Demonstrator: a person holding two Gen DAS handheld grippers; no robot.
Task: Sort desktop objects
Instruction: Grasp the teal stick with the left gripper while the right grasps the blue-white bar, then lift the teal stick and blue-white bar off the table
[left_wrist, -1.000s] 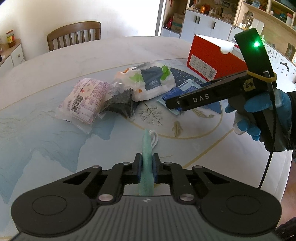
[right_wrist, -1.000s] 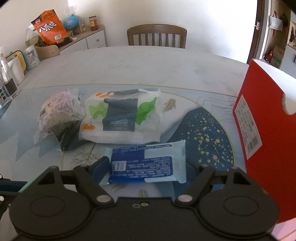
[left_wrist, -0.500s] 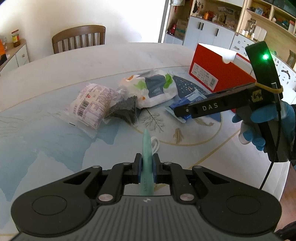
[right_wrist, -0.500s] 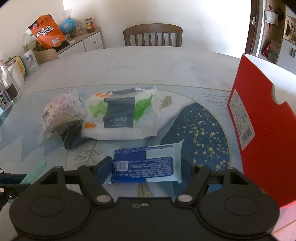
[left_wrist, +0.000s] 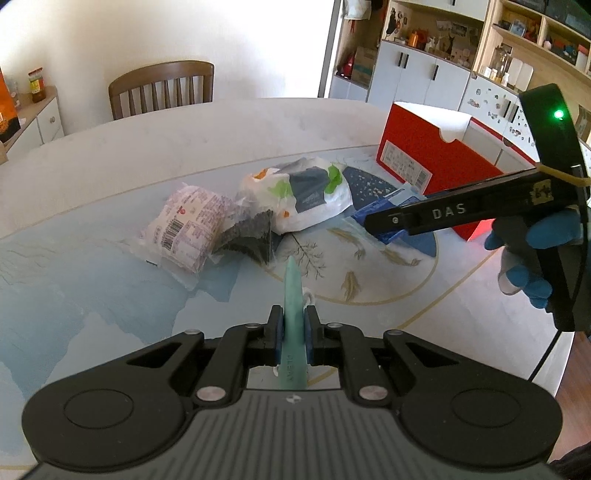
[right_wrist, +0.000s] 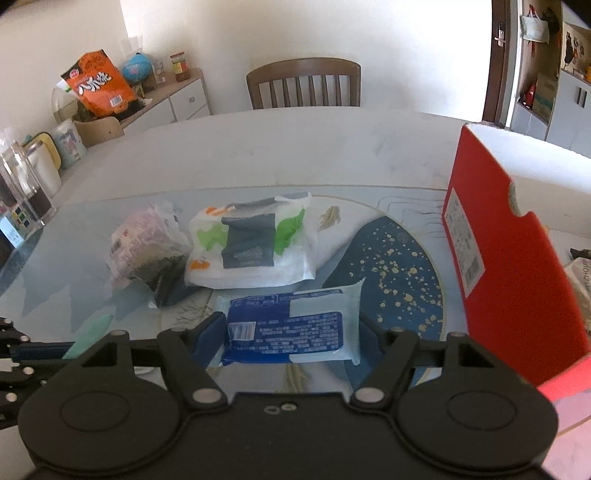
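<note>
My left gripper (left_wrist: 294, 325) is shut on a thin green strip (left_wrist: 293, 295) marked CLEAN and holds it above the table. My right gripper (right_wrist: 291, 332) is shut on a blue and white wipes pack (right_wrist: 291, 323), lifted off the table; the pack also shows in the left wrist view (left_wrist: 384, 210). A white bag with green and dark print (right_wrist: 255, 243) (left_wrist: 299, 192), a pink barcode packet (left_wrist: 184, 225) (right_wrist: 136, 240) and a small dark packet (left_wrist: 251, 236) (right_wrist: 162, 269) lie mid-table. A red box (right_wrist: 513, 280) (left_wrist: 436, 162) stands at the right.
The round table (left_wrist: 110, 155) has a blue printed glass top. A wooden chair (right_wrist: 303, 85) stands at the far side. A sideboard (right_wrist: 162, 99) at the left holds an orange bag and jars. White cabinets (left_wrist: 417, 74) are behind the box.
Both grippers have risen and drawn back a little from the pile. The wipes pack has come up off the table in the right gripper. The green strip stays clamped.
</note>
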